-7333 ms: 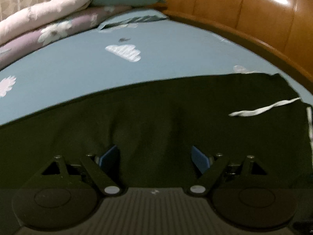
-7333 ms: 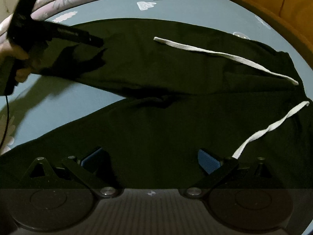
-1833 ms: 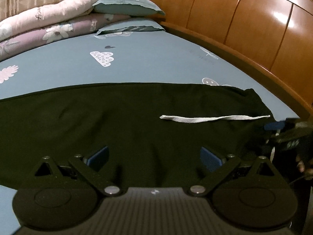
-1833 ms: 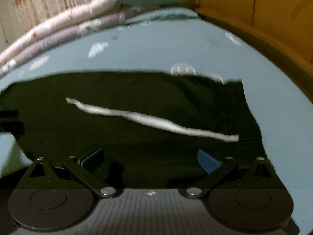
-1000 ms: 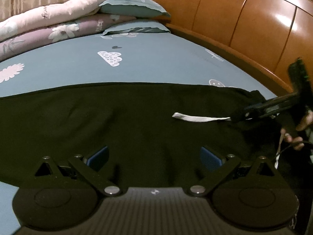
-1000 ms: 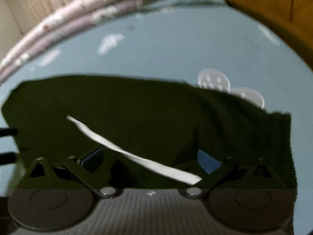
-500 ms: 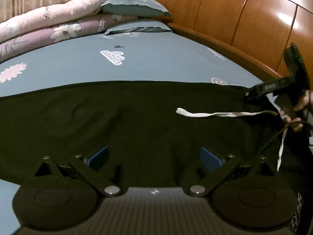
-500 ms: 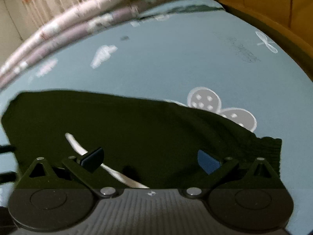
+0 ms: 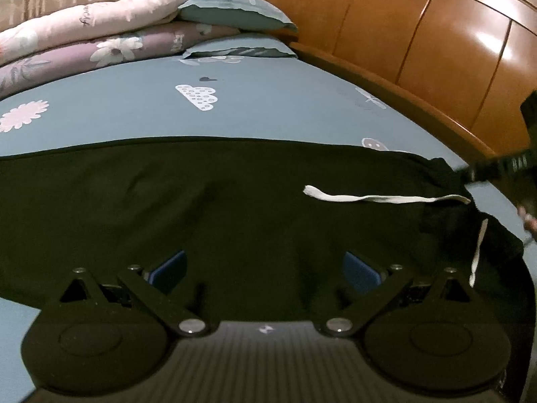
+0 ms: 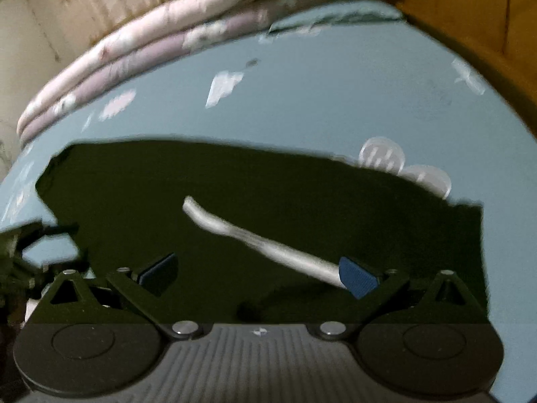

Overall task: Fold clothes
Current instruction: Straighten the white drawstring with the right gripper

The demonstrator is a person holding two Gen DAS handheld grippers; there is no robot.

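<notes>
- The bed sheet (image 9: pixel 268 110), blue-grey with printed white clouds, flowers and round button-like figures, fills the middle of both views.
- The wooden headboard (image 9: pixel 419 43), glossy orange-brown panels, curves across the upper right of the left wrist view.
- The dark trousers (image 9: pixel 218 208) lie spread flat on the sheet across the middle band of both frames; the cloth looks black to very dark green, with a few soft creases, and its ribbed waist end sits at the right.
- Folded quilts (image 9: pixel 100 37), pink over mauve with flower prints, are stacked at the upper left, with small writing on the pink one too blurred to read.
- Two blue-grey pillows (image 9: pixel 235 16) sit just beside the quilts, against the headboard.
- The left gripper (image 9: pixel 265 272) stands with its blue-padded jaws spread wide above the dark cloth, pinching nothing.
- The right gripper (image 10: pixel 258 272) likewise has its jaws parted; its view is motion-blurred.
- A white drawstring (image 9: pixel 386 198) lies across the trousers near the waist; a second strand hangs at the right edge.
- White lettering on the other gripper's body at the far right is illegible.
</notes>
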